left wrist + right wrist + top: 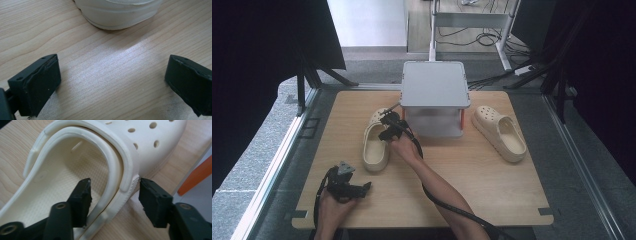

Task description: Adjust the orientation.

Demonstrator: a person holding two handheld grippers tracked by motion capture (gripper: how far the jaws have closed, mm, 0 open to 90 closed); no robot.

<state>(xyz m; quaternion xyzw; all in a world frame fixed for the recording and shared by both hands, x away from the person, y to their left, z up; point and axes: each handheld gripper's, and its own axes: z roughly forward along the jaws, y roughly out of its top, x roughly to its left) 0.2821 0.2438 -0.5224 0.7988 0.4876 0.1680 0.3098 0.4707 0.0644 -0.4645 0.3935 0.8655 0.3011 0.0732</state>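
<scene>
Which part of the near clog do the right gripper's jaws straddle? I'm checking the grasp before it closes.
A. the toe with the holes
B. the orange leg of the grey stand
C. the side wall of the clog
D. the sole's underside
C: in the right gripper view one jaw of the right gripper sits inside the cream clog, the other outside its side wall.

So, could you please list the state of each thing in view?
Left clog: upright on the table, side wall between the right gripper's jaws.
Right clog: upright, untouched.
Right gripper: open, astride that wall.
Left gripper: open, empty.
Grey box: lid on.
</scene>
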